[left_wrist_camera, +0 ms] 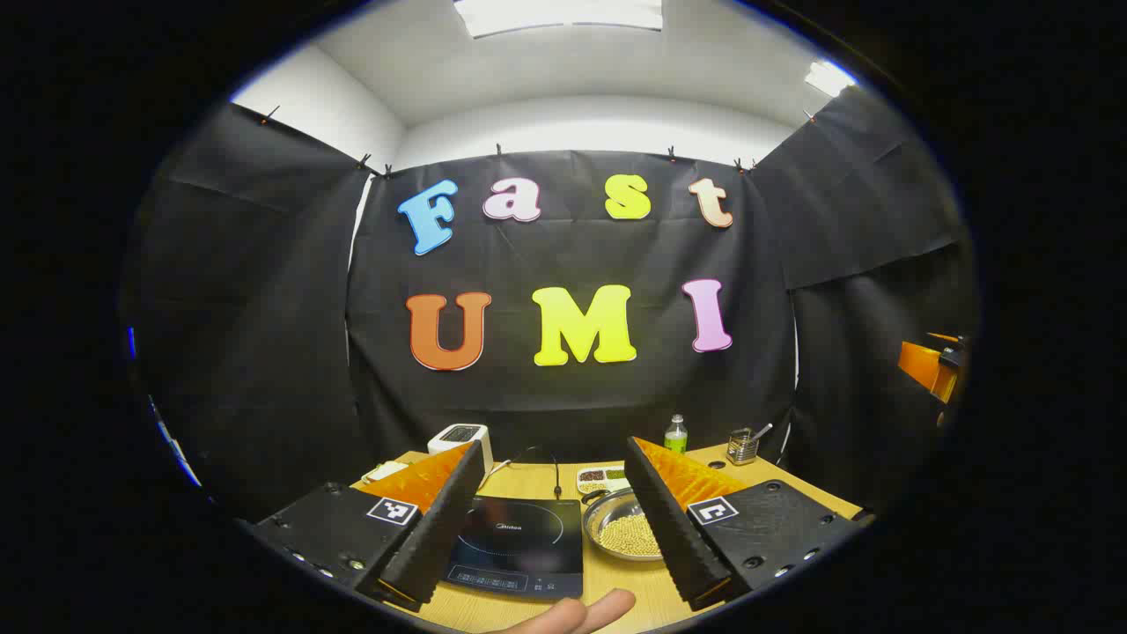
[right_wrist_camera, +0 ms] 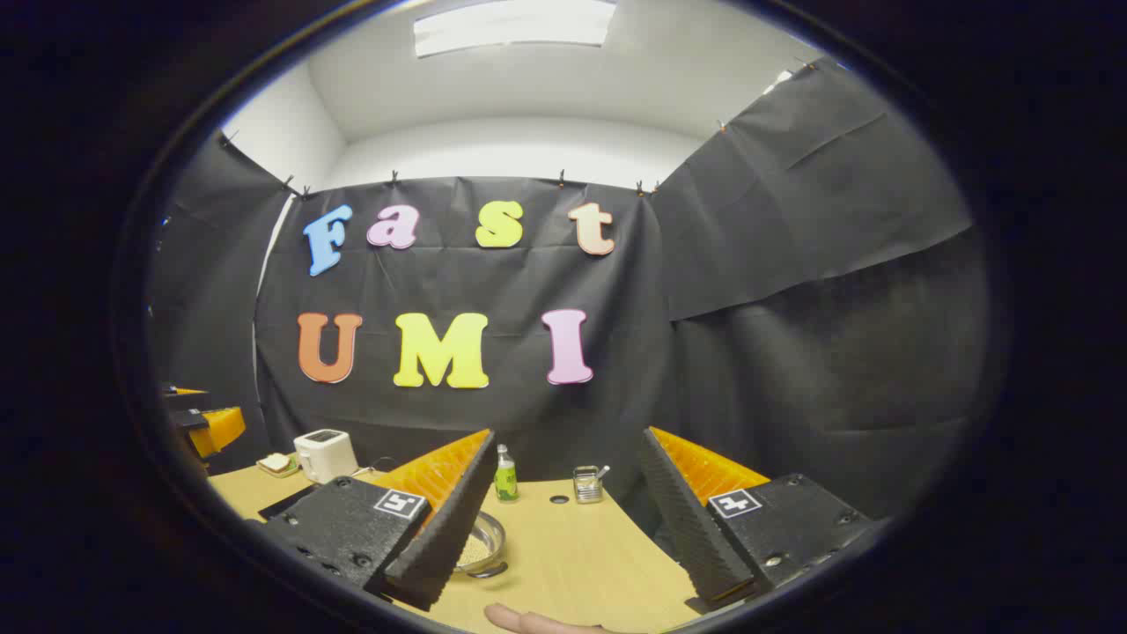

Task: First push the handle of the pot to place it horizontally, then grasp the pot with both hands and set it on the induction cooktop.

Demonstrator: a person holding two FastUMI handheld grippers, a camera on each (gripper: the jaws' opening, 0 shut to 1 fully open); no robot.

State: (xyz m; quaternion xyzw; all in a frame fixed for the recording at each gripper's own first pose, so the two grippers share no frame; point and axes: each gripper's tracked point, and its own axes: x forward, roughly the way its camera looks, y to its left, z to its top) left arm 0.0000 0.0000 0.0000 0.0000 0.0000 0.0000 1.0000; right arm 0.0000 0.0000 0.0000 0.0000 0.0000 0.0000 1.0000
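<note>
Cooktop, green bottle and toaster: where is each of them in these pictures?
Cooktop (left_wrist_camera: 519, 541): left gripper view, on its dark glass top.
Bottle (right_wrist_camera: 504, 480): right gripper view, on its green body.
Toaster (right_wrist_camera: 324, 455): right gripper view, on its white front side.

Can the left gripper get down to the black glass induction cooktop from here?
Probably yes. The left gripper is open and held above the wooden table, with the induction cooktop showing between its fingers. The steel bowl of pale beans sits beside the cooktop, not on it.
</note>
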